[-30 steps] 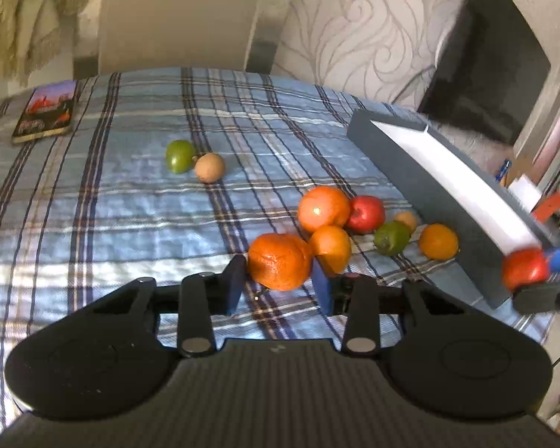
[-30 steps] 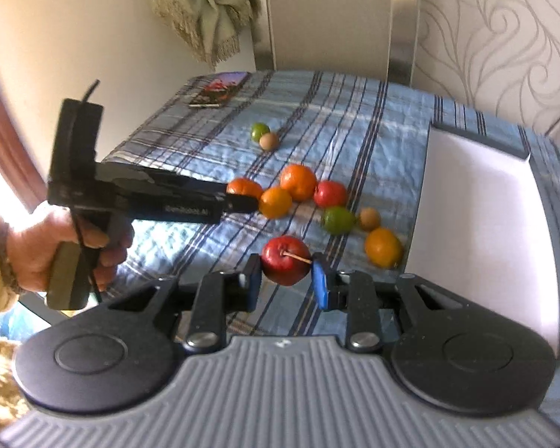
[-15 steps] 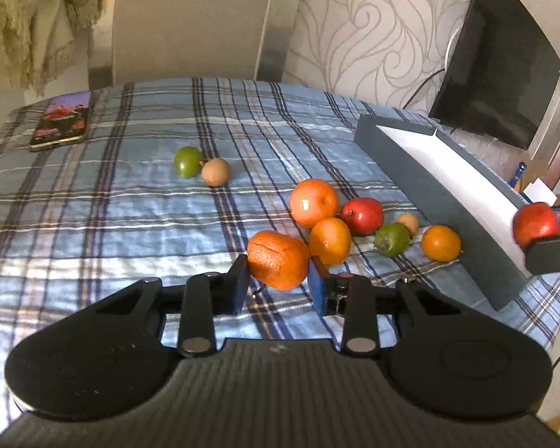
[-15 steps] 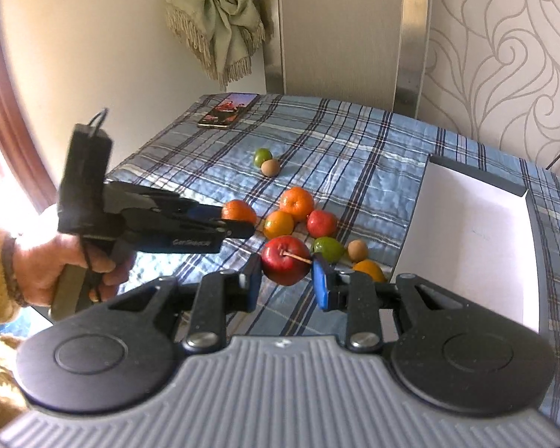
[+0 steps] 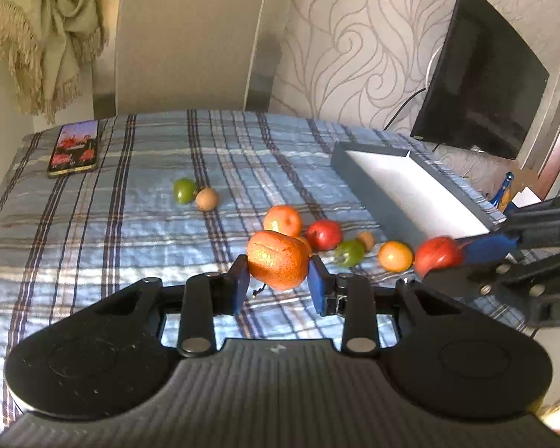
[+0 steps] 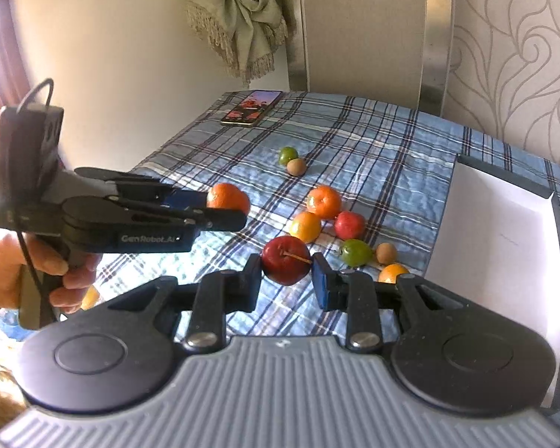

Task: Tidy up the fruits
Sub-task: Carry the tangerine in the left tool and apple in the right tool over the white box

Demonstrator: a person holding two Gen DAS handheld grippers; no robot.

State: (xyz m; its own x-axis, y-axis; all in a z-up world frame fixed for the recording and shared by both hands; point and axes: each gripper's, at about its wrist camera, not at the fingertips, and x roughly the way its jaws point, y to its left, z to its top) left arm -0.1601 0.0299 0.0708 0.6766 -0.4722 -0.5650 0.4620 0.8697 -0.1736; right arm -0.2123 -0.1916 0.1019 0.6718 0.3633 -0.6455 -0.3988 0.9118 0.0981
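Note:
My left gripper (image 5: 278,280) is shut on a wrinkled orange (image 5: 278,259) and holds it above the plaid cloth. My right gripper (image 6: 285,270) is shut on a red apple (image 6: 285,259) whose stem points right. In the left wrist view the right gripper (image 5: 444,257) and its apple (image 5: 438,254) hang just in front of the grey tray (image 5: 366,190). In the right wrist view the left gripper (image 6: 229,207) holds its orange (image 6: 227,198) at the left. Several fruits lie loose between them: an orange (image 6: 323,201), a red apple (image 6: 349,224), a green fruit (image 6: 354,252).
A phone (image 5: 72,147) lies at the table's far left corner. A green fruit (image 5: 184,190) and a brown one (image 5: 206,198) lie apart from the cluster. The white-floored tray (image 6: 496,231) sits at the right. A dark screen (image 5: 481,74) stands beyond the table, and a hand (image 6: 30,272) grips the left tool.
The left gripper closed on the wrinkled orange and lifted it off the cloth. The right gripper kept the apple and tilted upward, so more of the table and wall shows.

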